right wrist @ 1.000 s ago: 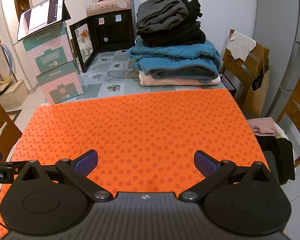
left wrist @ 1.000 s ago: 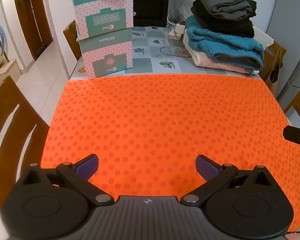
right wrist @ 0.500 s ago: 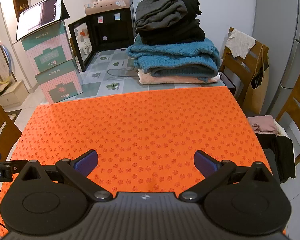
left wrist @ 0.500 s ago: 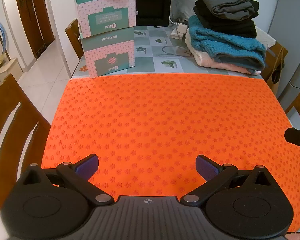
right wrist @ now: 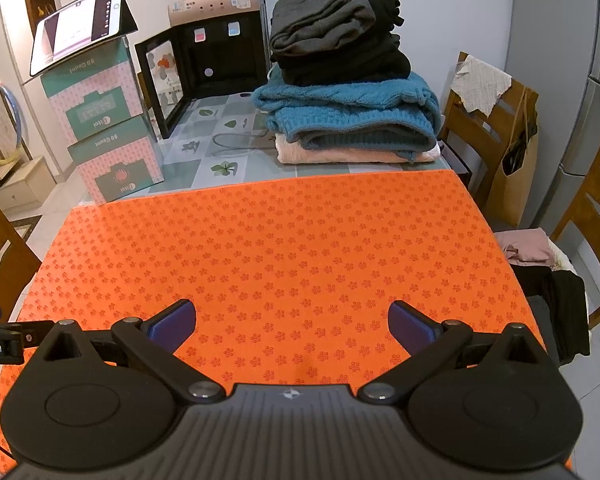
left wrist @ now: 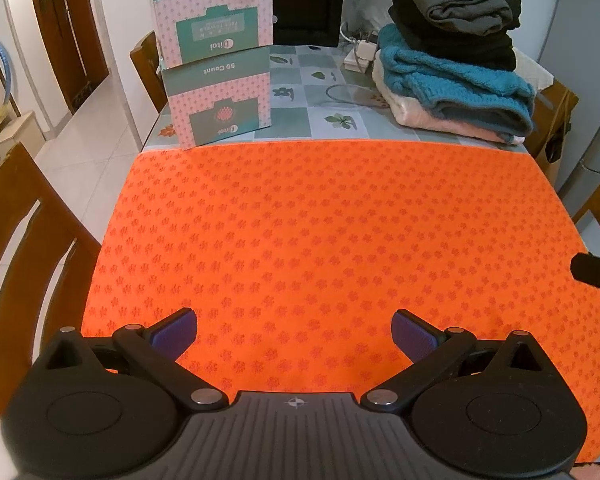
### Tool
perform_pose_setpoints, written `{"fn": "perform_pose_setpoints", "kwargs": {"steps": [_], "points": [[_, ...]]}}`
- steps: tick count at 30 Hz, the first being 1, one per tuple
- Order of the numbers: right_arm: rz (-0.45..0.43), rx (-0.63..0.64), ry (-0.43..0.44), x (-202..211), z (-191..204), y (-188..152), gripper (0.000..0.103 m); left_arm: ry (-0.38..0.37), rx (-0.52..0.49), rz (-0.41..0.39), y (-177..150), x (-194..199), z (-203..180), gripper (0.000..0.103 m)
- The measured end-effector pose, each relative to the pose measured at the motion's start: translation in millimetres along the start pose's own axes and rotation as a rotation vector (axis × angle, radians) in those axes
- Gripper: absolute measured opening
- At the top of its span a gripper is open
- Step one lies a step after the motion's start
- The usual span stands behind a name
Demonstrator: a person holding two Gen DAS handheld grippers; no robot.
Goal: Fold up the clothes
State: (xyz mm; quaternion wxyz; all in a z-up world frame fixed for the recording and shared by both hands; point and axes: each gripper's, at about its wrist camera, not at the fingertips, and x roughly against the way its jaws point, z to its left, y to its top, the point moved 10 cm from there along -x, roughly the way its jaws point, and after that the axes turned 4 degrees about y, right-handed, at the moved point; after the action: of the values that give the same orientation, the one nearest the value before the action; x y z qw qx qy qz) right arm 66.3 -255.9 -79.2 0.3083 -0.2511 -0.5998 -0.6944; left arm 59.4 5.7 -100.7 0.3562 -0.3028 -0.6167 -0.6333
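Both grippers hang spread wide and empty over the near edge of the orange mat [left wrist: 320, 220], the left gripper [left wrist: 294, 330] and the right gripper [right wrist: 291, 326] side by side with nothing between their pads. No garment lies on the mat: the folded stack [right wrist: 348, 92] sits beyond its far edge, toward the right, while a loose heap of pink and black clothes [right wrist: 540, 268] rests on a chair just off the mat's right side. That heap lies to the right of the right gripper, so that hand looks the better placed to fetch the next piece.
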Motion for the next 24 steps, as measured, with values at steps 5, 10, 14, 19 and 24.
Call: {"fn": "perform_pose_setpoints", "kwargs": {"steps": [5, 10, 14, 19, 24], "points": [[-0.002, 0.027, -0.011, -7, -6, 16, 0.103, 0.012, -0.026, -0.002, 1, -5, 5, 0.103], [-0.047, 0.057, -0.010, -19, -19, 72, 0.103, -0.015, 0.012, -0.002, 6, -8, 18, 0.103], [-0.099, 0.064, 0.020, -34, -33, 139, 0.103, -0.029, 0.042, -0.002, 13, -12, 28, 0.103], [-0.170, 0.040, 0.009, -62, -53, 224, 0.103, -0.064, 0.067, 0.024, 25, -19, 31, 0.103], [-0.234, 0.003, -0.008, -90, -71, 300, 0.103, -0.109, 0.100, 0.037, 42, -29, 27, 0.103]]}}
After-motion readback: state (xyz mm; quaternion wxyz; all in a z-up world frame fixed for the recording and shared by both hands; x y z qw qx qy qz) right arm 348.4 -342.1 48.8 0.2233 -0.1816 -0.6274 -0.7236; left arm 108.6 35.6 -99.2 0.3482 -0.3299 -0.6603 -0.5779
